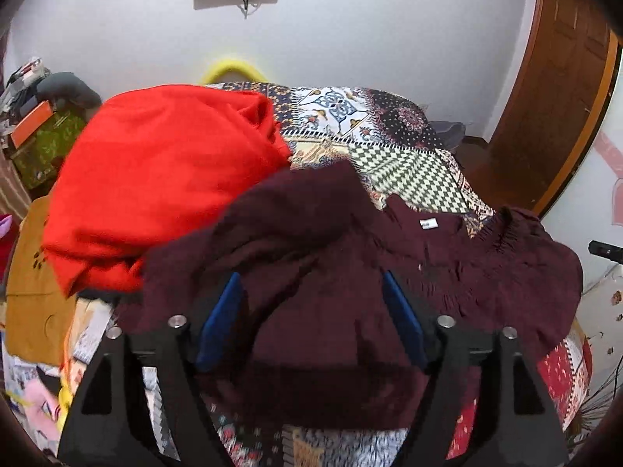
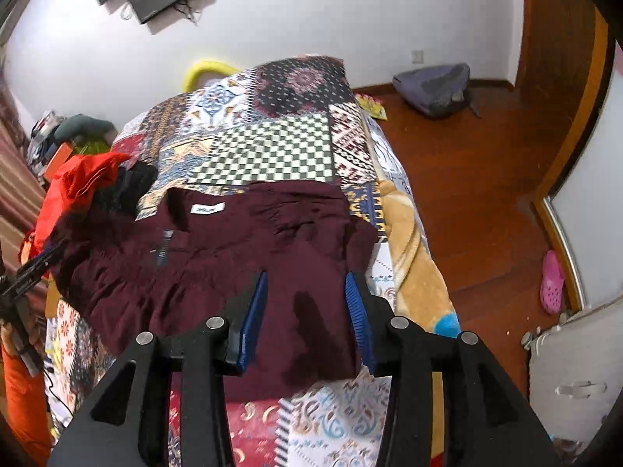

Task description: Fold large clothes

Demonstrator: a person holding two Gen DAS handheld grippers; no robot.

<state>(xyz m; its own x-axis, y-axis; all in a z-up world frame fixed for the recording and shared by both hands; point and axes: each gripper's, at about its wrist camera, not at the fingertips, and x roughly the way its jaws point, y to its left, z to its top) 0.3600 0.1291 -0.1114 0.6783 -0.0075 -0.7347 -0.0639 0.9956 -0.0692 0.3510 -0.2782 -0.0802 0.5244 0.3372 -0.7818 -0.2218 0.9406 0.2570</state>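
Observation:
A dark maroon garment (image 2: 233, 245) lies spread on the patchwork bedspread (image 2: 268, 151), white neck label (image 2: 209, 208) facing up. It also shows in the left wrist view (image 1: 331, 264), bunched on its left side. My left gripper (image 1: 311, 288) is open, its blue pads either side of the maroon cloth, just above it. My right gripper (image 2: 305, 284) is open over the garment's near right part. The left gripper shows in the right wrist view (image 2: 35, 268) at the garment's left edge.
A red garment (image 1: 163, 179) is heaped on the bed left of the maroon one. A mustard cloth (image 1: 31, 284) lies at the far left. The bed's right edge drops to a wooden floor (image 2: 479, 202) with a grey bag (image 2: 436, 87) and a pink shoe (image 2: 552, 282).

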